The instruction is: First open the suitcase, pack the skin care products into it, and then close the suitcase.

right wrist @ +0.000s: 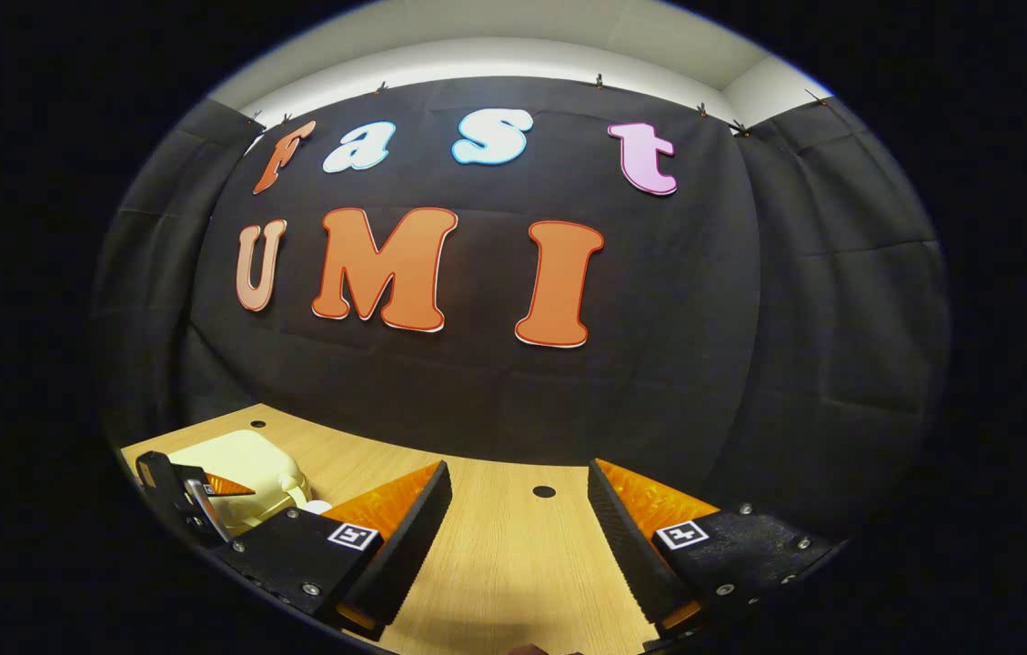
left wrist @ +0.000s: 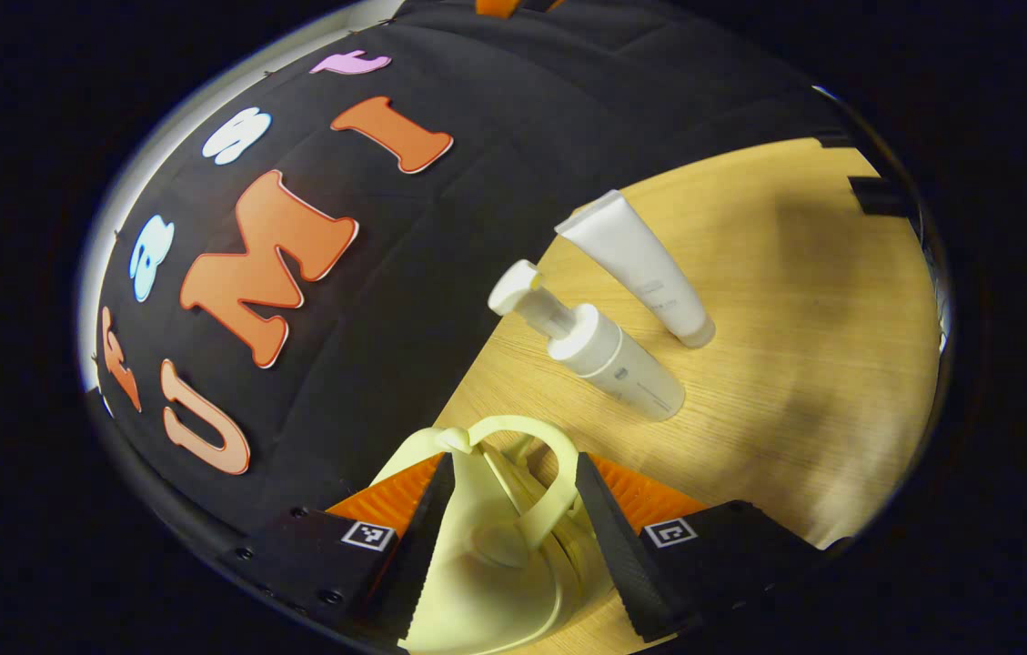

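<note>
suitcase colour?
Pale yellow suitcase, best in the left gripper view, between the left gripper's fingers.

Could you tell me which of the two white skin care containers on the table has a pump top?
The pump bottle, nearer the pale yellow suitcase; the tube beyond is capped.

Light wood-grain surface, carrying:
- white squeeze tube, lying flat, cap end pointing away from the black cloth wall;
- white pump bottle, lying on its side just beside the tube, roughly parallel, pump head pointing toward the wall;
- pale yellow hard-shell suitcase with a looped handle, sitting near the wall edge, apart from both containers.

In the right gripper view the surface is showing small dark round holes, the suitcase resting at its left.
</note>
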`<state>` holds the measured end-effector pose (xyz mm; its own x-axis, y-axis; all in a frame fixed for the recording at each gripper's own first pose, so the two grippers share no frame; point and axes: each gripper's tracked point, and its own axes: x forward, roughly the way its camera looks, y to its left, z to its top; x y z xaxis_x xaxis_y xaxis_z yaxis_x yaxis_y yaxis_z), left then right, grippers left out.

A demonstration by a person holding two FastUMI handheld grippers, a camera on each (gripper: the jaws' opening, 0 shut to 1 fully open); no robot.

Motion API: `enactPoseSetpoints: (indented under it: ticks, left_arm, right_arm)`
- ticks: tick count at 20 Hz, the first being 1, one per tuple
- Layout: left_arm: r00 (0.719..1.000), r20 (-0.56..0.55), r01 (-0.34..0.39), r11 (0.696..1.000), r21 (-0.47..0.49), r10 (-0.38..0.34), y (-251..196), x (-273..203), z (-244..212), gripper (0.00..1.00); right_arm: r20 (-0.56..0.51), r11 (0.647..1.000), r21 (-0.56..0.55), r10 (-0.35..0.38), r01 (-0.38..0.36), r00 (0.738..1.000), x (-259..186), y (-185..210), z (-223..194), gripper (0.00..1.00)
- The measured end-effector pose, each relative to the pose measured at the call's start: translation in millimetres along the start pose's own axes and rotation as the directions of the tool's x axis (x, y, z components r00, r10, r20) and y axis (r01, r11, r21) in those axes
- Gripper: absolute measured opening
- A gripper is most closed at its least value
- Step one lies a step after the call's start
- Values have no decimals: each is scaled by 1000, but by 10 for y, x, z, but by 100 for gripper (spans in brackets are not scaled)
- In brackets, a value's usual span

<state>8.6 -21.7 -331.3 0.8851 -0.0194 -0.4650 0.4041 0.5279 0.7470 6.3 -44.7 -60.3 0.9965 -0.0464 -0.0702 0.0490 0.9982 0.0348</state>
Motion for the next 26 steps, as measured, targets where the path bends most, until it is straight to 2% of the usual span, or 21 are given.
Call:
enactPoseSetpoints:
  ticks: [2, 3, 4, 6, 7, 9, 10, 11, 15, 18, 21, 26]
  left_arm:
    - [999, 3, 32, 997, 64, -32, -181, 18, -18, 83]
    - [999, -9, 40, 995, 96, -39, -214, 70, -50, 80]
    - [999, -25, 33, 992, 118, -31, -218, 100, -111, 75]
    - [999, -52, 10, 990, 139, -3, -163, 163, -202, 78]
    - [998, -65, 3, 989, 145, 7, -144, 178, -227, 67]
    - [996, -75, -27, 985, 171, 40, -110, 144, -240, 29]
    - [996, -70, -43, 984, 173, 56, -59, 195, -198, 15]
    - [995, -94, -32, 989, 141, 46, -48, 213, -216, 6]
    - [995, -96, -26, 999, -38, 22, 198, 162, -123, 6]
    - [995, -76, -71, 985, -154, 60, 526, -29, -18, 6]
    - [991, -60, -130, 956, -263, 118, 1023, -224, 12, 6]
    - [971, -82, -240, 882, -405, 226, 1879, -482, -195, 5]
  right_arm:
    - [3, 1000, -7, -6, 6, 1000, 11, 22, 19, 95]
    - [2, 1000, -10, -7, 7, 1000, 18, 34, 19, 95]
    - [0, 1000, -13, -11, 11, 1000, 16, 33, 15, 95]
    - [-2, 1000, -13, -14, 14, 1000, 10, 44, 5, 95]
    - [-4, 1000, -12, -15, 15, 1000, 7, 50, -1, 95]
    - [-12, 1000, -9, -13, 13, 1000, 5, 62, -32, 95]
    - [-14, 1000, -8, -10, 10, 1000, 6, 72, -36, 95]
    - [-12, 1000, -7, -8, 8, 1000, 3, 89, -22, 95]
    - [-3, 1000, -14, 5, -5, 1000, 25, 140, 8, 95]
    - [0, 1000, -18, 17, -17, 1000, 49, 208, 19, 95]
    - [-10, 999, -13, 34, -34, 999, 96, 308, -14, 95]
    - [-40, 997, -9, 73, -73, 997, 244, 523, -73, 95]
